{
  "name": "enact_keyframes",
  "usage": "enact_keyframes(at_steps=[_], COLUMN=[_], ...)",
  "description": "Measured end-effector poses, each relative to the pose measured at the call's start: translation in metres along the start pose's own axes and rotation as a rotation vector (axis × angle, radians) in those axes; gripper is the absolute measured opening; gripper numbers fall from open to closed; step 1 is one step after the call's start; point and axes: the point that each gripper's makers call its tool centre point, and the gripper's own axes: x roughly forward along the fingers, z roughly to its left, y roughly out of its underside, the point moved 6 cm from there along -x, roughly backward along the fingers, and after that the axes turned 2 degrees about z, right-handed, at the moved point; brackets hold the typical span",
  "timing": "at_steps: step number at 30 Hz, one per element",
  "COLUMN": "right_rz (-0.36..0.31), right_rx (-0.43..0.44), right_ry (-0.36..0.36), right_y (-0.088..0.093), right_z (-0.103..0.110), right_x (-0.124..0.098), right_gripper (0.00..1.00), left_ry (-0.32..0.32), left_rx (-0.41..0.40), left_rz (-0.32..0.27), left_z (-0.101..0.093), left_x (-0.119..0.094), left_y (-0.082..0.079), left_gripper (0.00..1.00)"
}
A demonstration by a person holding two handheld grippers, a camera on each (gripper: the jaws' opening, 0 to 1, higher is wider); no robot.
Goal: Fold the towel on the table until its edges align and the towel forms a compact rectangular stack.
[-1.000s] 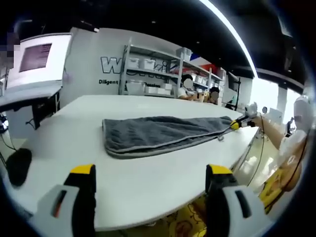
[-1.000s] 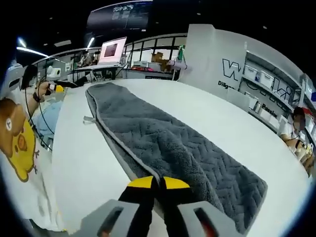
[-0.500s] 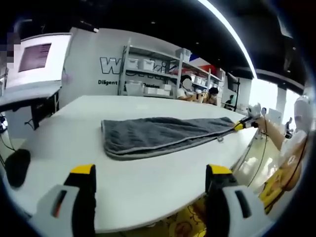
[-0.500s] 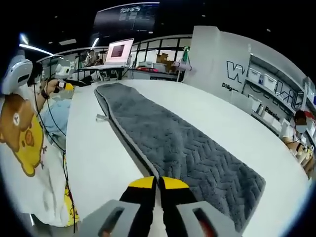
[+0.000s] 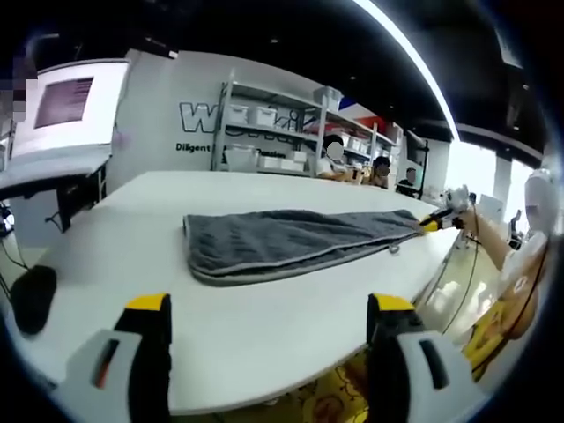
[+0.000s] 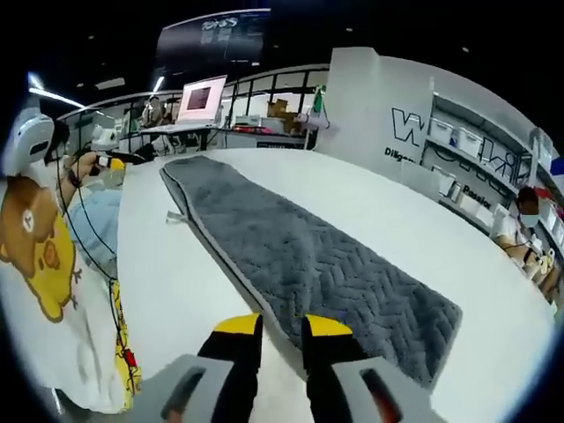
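A long grey towel [image 5: 282, 242] lies flat, folded lengthwise, on the white table [image 5: 220, 335]. My left gripper [image 5: 269, 304] hovers open over the table's near edge, well short of the towel and holding nothing. My right gripper [image 5: 438, 220], held by a hand, sits at the towel's far end. In the right gripper view the towel [image 6: 308, 256] stretches away from my right gripper [image 6: 282, 324]. Its jaws stand slightly apart at the towel's near edge, gripping nothing. The left gripper [image 6: 110, 161] shows far off at the left.
A small white tag [image 6: 179, 216] sticks out beside the towel. A person in a bear-print shirt [image 6: 35, 256] stands along the table's edge. A monitor [image 5: 66, 101], shelves [image 5: 273, 132] and seated people lie beyond the table. A black object [image 5: 31, 295] sits low at the left.
My right gripper's jaws, shut on the towel's edge before, have parted and let it go. The left gripper has stayed open and still.
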Motion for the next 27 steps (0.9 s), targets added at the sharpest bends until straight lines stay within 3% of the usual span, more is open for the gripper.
enact_keyframes(at_steps=[8, 14, 22, 27], right_rz=[-0.093, -0.079, -0.105, -0.101], right_rx=[0.065, 0.082, 0.158, 0.201], right_ry=[0.092, 0.16, 0.255, 0.291], right_y=[0.008, 0.025, 0.041, 0.052], right_z=[-0.008, -0.012, -0.019, -0.02], right_x=[-0.033, -0.056, -0.086, -0.096], right_gripper=[0.36, 0.47, 0.55, 0.63], left_ry=[0.005, 0.008, 0.008, 0.01], left_rx=[-0.005, -0.005, -0.012, -0.011], left_rz=[0.001, 0.002, 0.005, 0.005], left_z=[0.001, 0.001, 0.001, 0.001], left_x=[0.004, 0.006, 0.007, 0.007], left_y=[0.001, 0.0, 0.003, 0.003], left_gripper=[0.97, 0.97, 0.97, 0.97])
